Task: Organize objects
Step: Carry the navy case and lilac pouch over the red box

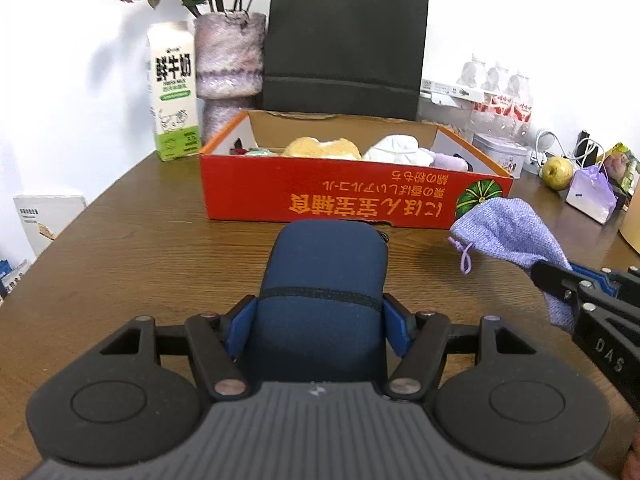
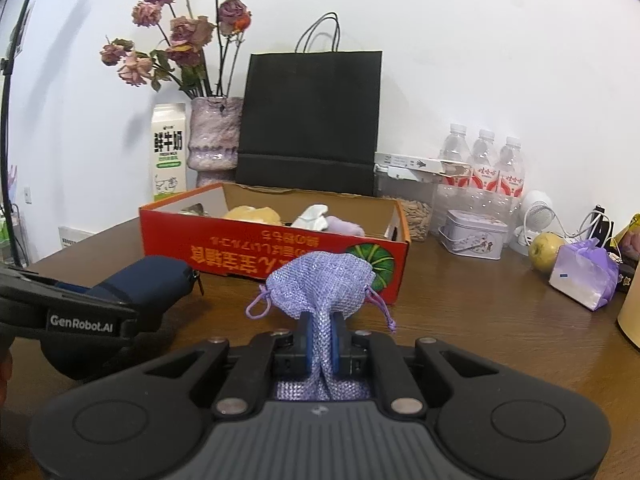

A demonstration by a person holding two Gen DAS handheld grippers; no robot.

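My left gripper [image 1: 320, 320] is shut on a navy blue zip pouch [image 1: 326, 272], held above the wooden table in front of the red cardboard box [image 1: 320, 196]. My right gripper [image 2: 320, 340] is shut on a lilac drawstring bag [image 2: 320, 280], also held just before the box [image 2: 224, 248]. The box holds a yellow soft item [image 1: 320, 147], a white one [image 1: 396, 150] and a pale purple one [image 1: 450, 160]. The right gripper with the lilac bag [image 1: 508, 228] shows at the right of the left wrist view; the left gripper with the navy pouch [image 2: 148, 280] shows at the left of the right wrist view.
Behind the box stand a black paper bag [image 1: 344, 40], a vase of dried roses [image 1: 230, 54] and a milk carton [image 1: 173, 88]. To the right are water bottles [image 2: 484, 168], a tin [image 2: 474, 234], a small white fan [image 2: 534, 216], an apple [image 2: 546, 252] and a purple gift bag [image 2: 584, 276].
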